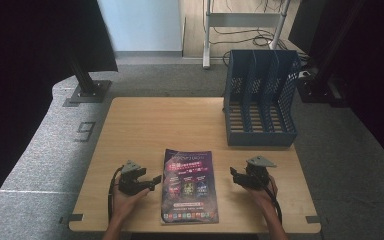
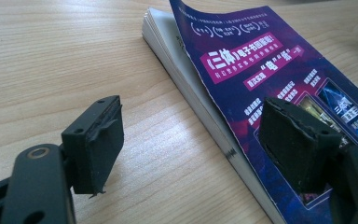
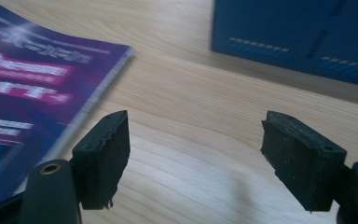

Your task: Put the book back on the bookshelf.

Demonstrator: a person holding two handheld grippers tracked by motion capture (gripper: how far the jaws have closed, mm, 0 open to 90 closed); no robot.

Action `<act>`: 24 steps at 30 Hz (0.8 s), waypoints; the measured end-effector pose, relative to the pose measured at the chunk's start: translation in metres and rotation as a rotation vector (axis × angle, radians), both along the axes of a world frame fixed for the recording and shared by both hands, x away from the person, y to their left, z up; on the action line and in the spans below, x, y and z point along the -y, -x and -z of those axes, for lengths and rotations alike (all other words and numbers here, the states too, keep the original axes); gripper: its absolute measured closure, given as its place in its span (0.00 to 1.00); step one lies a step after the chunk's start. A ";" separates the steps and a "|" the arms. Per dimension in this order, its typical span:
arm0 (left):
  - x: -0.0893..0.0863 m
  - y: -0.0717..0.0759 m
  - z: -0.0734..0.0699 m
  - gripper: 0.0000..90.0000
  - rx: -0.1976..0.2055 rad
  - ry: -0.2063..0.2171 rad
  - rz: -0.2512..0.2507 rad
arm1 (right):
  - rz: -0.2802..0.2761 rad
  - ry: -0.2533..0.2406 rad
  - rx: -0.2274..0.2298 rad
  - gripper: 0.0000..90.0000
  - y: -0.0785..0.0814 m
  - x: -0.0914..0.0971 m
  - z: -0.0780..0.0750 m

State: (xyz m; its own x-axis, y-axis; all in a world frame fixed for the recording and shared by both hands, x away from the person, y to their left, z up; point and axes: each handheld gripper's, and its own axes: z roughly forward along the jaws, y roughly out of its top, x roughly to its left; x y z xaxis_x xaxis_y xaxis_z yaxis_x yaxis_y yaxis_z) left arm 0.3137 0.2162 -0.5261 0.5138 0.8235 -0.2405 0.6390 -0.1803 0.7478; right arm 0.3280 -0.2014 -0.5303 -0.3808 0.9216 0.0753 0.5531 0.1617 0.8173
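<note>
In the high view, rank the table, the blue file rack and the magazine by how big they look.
1. Table
2. Blue file rack, though it sits farther from the camera
3. Magazine

A thick magazine (image 1: 189,186) with a purple, pink-lettered cover was laid flat and face up on the tabletop (image 1: 170,120), close to its near edge; its front cover was seen curling slightly upward above the white page block at one corner

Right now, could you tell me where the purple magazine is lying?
In the high view the purple magazine lies flat at the near middle of the wooden table, between the left gripper and right gripper, nearer than the blue file rack.
</note>
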 end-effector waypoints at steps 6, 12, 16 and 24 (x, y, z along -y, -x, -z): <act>0.004 -0.002 0.004 0.25 -0.005 -0.010 -0.005 | -0.045 -0.006 0.038 0.25 0.000 -0.014 -0.008; 0.006 -0.006 0.006 0.25 -0.016 -0.019 -0.002 | -0.083 -0.013 0.030 0.25 -0.002 -0.027 -0.006; 0.008 -0.005 0.006 0.24 -0.021 -0.021 0.008 | -0.102 -0.028 0.020 0.26 0.000 -0.039 -0.006; 0.007 -0.004 0.003 0.24 -0.007 -0.019 0.003 | -0.139 -0.010 0.006 0.26 0.001 -0.059 0.000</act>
State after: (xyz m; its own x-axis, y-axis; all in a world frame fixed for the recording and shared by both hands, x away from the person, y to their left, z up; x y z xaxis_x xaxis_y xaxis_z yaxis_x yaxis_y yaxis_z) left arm 0.3179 0.2091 -0.5290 0.5148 0.8262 -0.2288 0.6439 -0.1964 0.7395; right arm 0.3274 -0.1426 -0.5302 -0.5053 0.8590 0.0820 0.5214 0.2282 0.8222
